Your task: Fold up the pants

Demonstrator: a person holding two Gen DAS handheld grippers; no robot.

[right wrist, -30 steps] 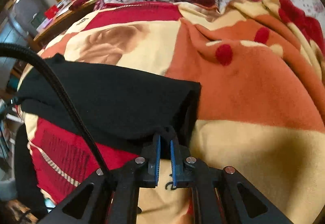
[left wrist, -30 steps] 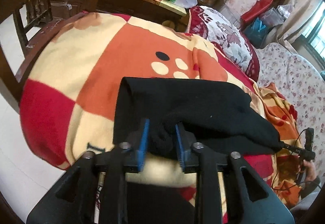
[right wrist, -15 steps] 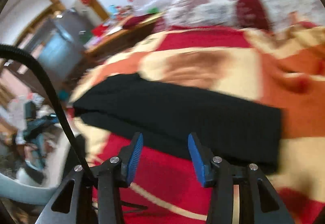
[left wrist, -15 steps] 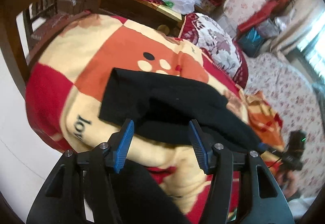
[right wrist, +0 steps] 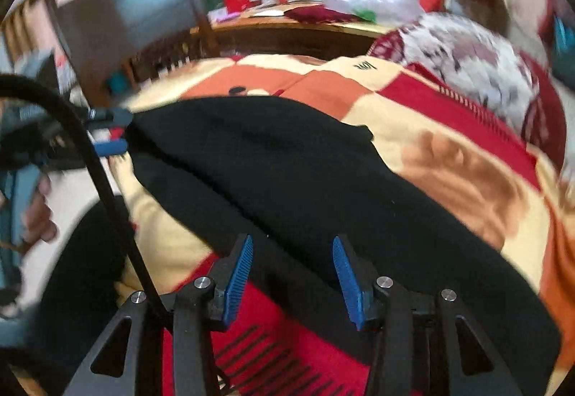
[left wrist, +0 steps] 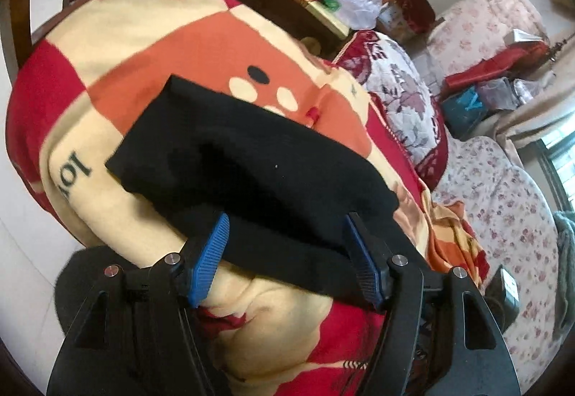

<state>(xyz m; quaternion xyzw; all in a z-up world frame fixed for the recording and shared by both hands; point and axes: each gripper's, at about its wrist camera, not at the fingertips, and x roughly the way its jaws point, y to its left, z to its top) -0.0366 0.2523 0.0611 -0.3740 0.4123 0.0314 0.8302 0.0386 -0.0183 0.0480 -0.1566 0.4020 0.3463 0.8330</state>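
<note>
Black pants (left wrist: 251,176) lie folded near blanket (left wrist: 118,51) edge. L claw (left wrist: 287,252) & R claw (right wrist: 291,270) both gape wide, gripping nothing.

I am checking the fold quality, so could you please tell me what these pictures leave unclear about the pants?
- Left wrist view: the near edge of the black pants is covered by the open left tool.
- Right wrist view: motion blur hides creases and layers; the right tool covers the near hem, and the pants run off the right edge.
- Waistband and leg ends: indistinguishable.
</note>
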